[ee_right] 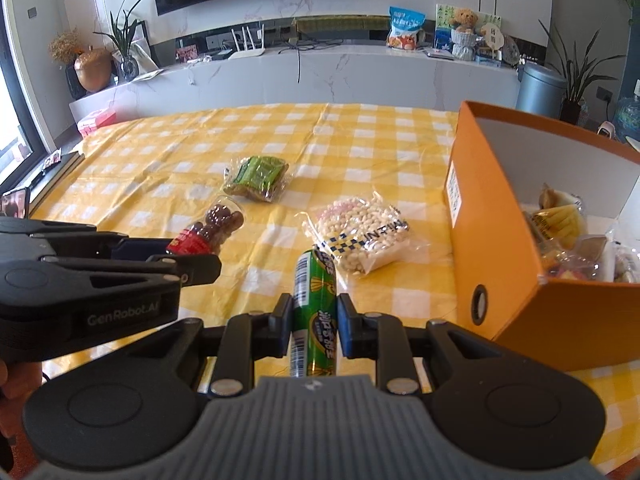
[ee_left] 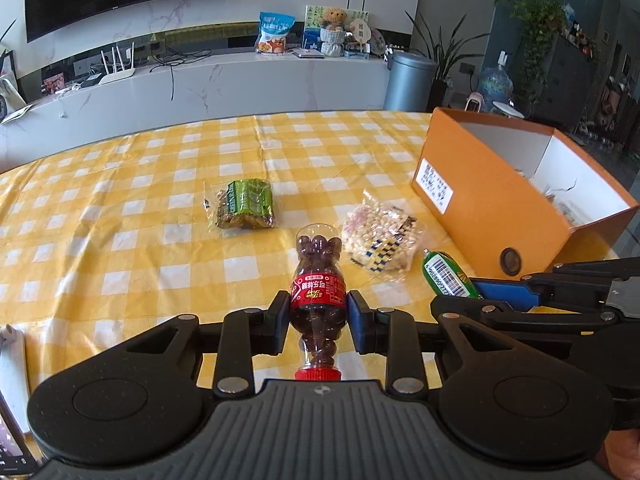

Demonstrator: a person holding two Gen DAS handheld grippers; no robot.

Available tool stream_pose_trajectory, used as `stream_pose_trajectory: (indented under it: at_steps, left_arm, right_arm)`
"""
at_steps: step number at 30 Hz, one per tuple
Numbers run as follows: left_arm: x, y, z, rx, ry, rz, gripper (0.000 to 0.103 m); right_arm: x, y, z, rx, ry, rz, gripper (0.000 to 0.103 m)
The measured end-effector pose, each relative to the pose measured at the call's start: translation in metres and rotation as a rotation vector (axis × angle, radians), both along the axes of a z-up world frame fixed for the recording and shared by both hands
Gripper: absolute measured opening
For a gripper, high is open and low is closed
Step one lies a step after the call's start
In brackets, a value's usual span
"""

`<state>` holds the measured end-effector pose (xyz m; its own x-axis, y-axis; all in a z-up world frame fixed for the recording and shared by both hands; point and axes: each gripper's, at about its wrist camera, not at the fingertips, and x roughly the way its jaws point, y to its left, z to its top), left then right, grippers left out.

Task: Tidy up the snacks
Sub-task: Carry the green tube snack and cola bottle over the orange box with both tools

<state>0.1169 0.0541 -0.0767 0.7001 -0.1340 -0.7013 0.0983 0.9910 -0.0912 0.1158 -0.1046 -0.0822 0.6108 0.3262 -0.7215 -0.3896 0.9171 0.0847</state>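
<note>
Snacks going boxward: left gripper (ee_left: 319,316) is clamping the bottle (ee_left: 319,280), right gripper (ee_right: 314,326) is pinching the green tube (ee_right: 313,308). Box (ee_right: 500,240) is sitting at 2 o'clock, so I'd clear its rim before releasing.

A clear, glossy plastic bottle (ee_left: 319,298) with a red cap sits between matt black plastic fingers (ee_left: 279,322) over a creased yellow-checked tablecloth (ee_left: 120,216). Nearby, a shiny green foil tube (ee_right: 314,314), crinkled clear snack bags (ee_right: 360,236) and a smooth orange cardboard box (ee_right: 516,264).
</note>
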Motion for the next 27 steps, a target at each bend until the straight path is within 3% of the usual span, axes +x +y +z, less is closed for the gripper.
stream_pose_trajectory:
  at_steps: [15,27]
  left_arm:
    - [-0.013,-0.045,0.055,-0.029,-0.113,-0.083,0.034]
    - [0.013,-0.104,0.082,-0.021,-0.153,-0.228,0.034]
  right_arm:
    - [-0.014,-0.058,0.057,0.014,-0.139,-0.054,0.021]
    - [-0.001,-0.114,0.088,-0.035,-0.204,-0.124,0.021]
